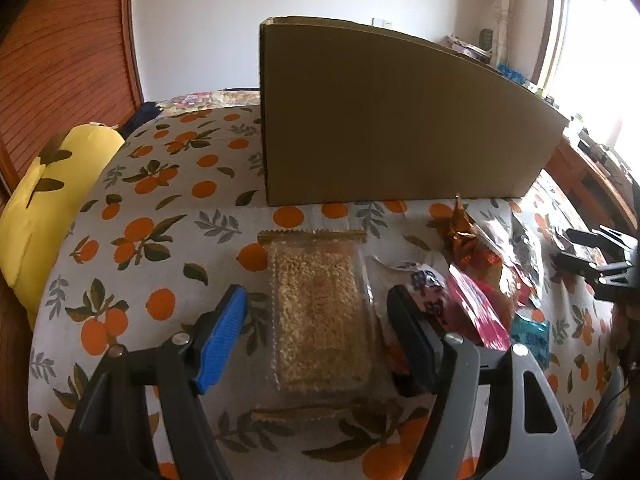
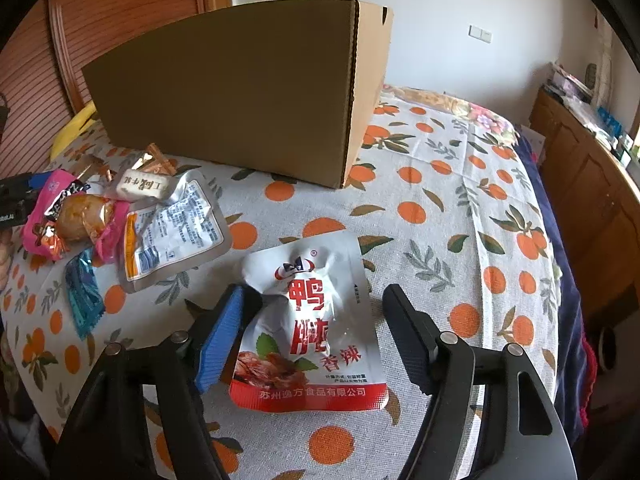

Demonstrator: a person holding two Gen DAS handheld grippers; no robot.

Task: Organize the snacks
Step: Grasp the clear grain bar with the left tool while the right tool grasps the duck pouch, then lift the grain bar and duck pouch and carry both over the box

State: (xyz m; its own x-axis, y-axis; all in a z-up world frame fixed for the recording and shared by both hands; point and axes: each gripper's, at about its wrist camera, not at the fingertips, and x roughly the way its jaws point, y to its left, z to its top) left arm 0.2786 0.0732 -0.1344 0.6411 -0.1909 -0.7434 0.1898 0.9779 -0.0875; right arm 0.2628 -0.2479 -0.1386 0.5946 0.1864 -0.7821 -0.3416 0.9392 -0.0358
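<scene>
Two grippers tilted down, left gripper [image 1: 316, 320] agape astride grain bar [image 1: 320, 316], right gripper [image 2: 312, 320] agape astride white pouch [image 2: 316, 320]

- We saw daylight from a window [image 1: 592, 40], blown out to white glare.
- The cardboard box [image 1: 392, 120] face sat in shade.
- Fisheye bending and dark vignetting marked the edges.
- Focus was slightly soft.

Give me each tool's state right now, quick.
Left tool: open, straddling the clear puffed-grain packet, not gripping it.
Right tool: open, straddling the white-and-red pouch, not gripping it.
</scene>
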